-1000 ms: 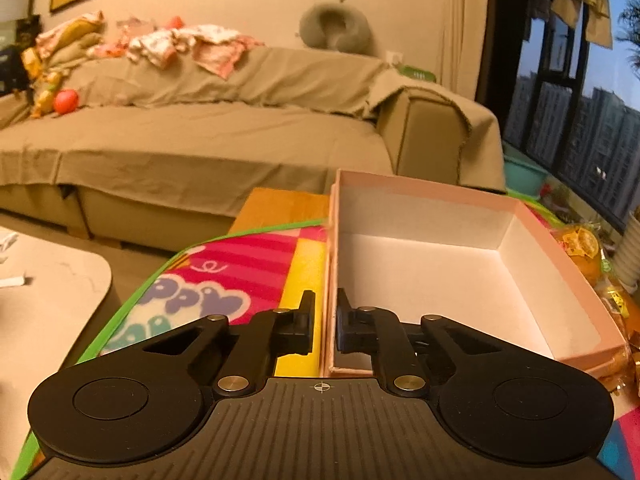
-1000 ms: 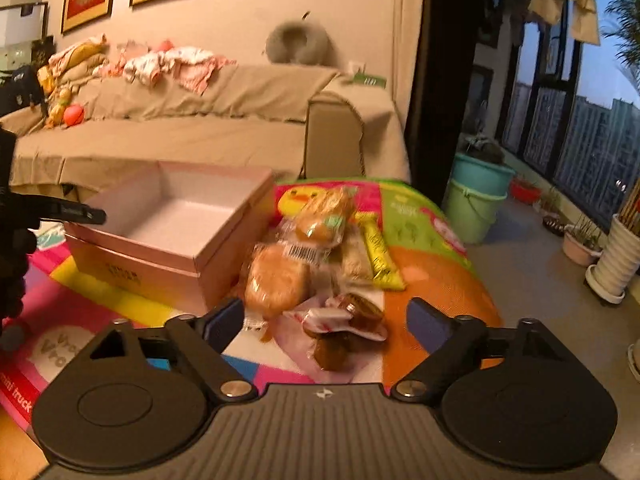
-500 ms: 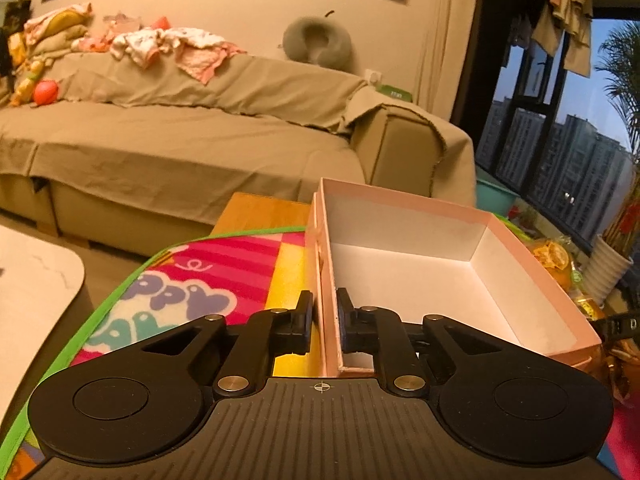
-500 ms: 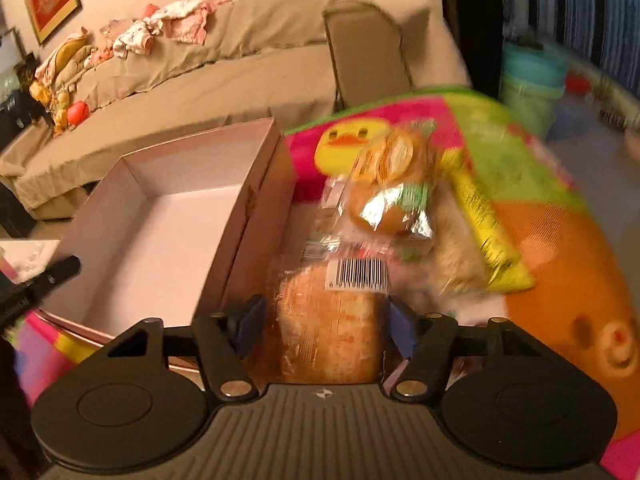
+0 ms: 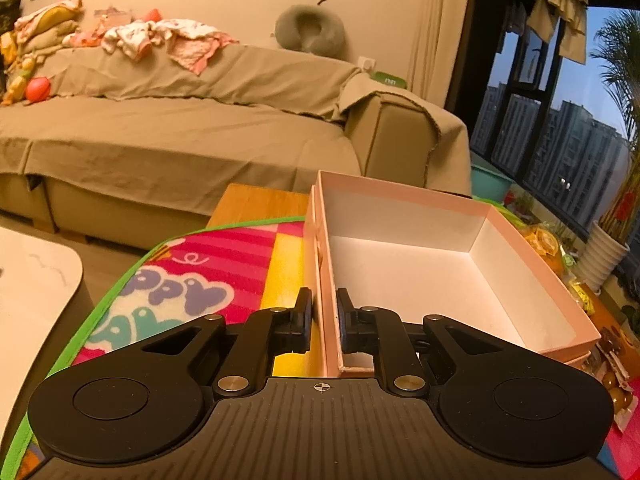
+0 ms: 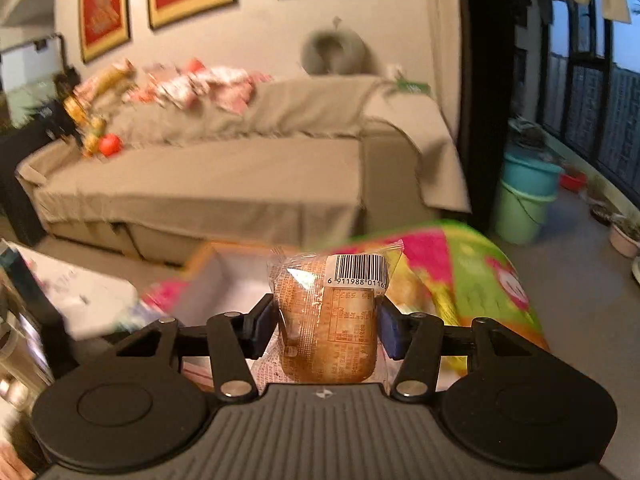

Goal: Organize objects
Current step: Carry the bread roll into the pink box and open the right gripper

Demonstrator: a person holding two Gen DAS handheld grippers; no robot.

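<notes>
An open pink box (image 5: 404,204) with a white, empty inside stands on the colourful play mat (image 5: 224,256). My left gripper (image 5: 325,322) is shut on the box's left wall near its near corner. My right gripper (image 6: 327,322) is shut on a wrapped bread roll (image 6: 328,332) with a barcode label, lifted above the mat. The box shows blurred behind the roll in the right wrist view (image 6: 236,288). More wrapped snacks (image 5: 544,240) lie to the right of the box.
A beige covered sofa (image 5: 180,136) with clothes and a grey neck pillow (image 5: 310,34) stands behind. A white table (image 5: 32,276) is at the left. Buckets (image 6: 524,196) and potted plants stand by the window on the right.
My right gripper closed on the wrapped bread roll and lifted it off the mat, swinging left toward the box. My left gripper kept its hold on the box wall and shifted slightly.
</notes>
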